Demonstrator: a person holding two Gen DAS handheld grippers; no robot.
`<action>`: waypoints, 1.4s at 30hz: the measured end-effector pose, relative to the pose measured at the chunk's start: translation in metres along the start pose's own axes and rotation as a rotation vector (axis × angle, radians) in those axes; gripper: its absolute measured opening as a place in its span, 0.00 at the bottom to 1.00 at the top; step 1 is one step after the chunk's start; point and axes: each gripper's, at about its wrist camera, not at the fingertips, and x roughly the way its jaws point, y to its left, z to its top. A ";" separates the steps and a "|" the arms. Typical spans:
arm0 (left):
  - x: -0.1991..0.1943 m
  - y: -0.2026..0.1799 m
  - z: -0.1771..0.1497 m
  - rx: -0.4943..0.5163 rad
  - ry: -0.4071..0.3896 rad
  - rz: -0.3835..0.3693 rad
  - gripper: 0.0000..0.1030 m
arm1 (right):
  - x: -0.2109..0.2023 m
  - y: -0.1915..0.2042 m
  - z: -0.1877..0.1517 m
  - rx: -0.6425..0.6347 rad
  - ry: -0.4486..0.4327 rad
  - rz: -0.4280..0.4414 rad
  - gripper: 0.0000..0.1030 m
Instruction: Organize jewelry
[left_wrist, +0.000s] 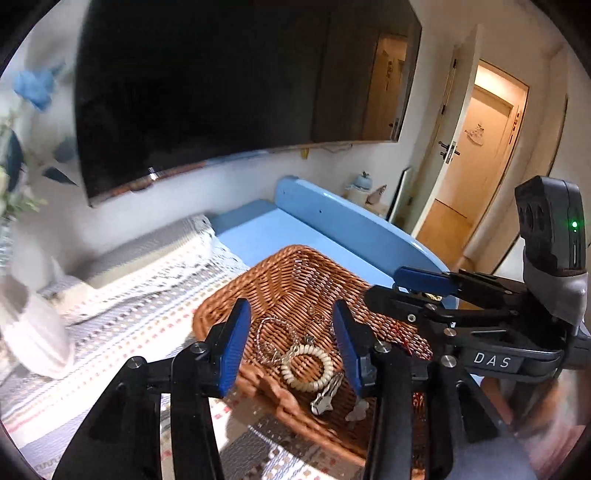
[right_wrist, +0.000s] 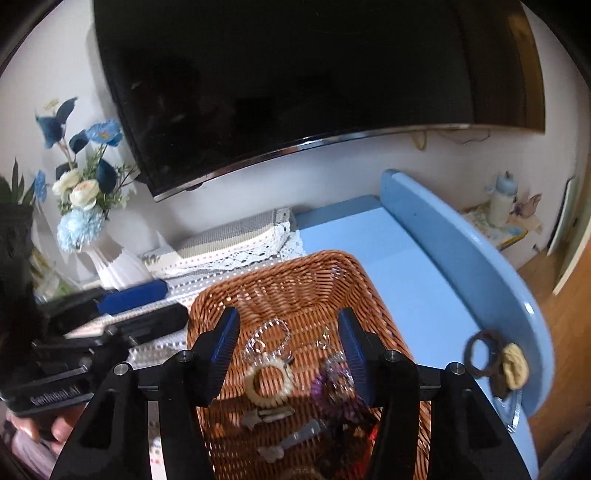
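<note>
The left gripper (left_wrist: 291, 343) is built of matte black linkage arms joined by round silver screws, each finger faced with a ribbed blue pad (left_wrist: 236, 347). The right gripper (right_wrist: 288, 350) has the same black frame, silver pivots and blue ribbed pads (right_wrist: 351, 350). Seen from the left, its body carries a strip lettered "DAS" and a dark grey-collared module with a small green light (lit). Seen from the right, the left unit bears white lettering, too blurred to read.

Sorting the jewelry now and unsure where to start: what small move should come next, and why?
Probably lower the left gripper onto the cream coil band: it lies between the open jaws, on top in the basket, touched by neither gripper.
</note>
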 end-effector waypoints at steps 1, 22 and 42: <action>-0.012 -0.004 -0.003 0.009 -0.018 0.019 0.48 | -0.007 0.002 -0.003 0.001 -0.004 0.001 0.55; -0.141 -0.001 -0.142 -0.097 -0.023 0.358 0.96 | -0.114 0.062 -0.096 0.031 -0.048 -0.226 0.78; -0.136 -0.007 -0.147 -0.127 -0.026 0.414 0.96 | -0.088 0.081 -0.118 -0.064 0.022 -0.311 0.78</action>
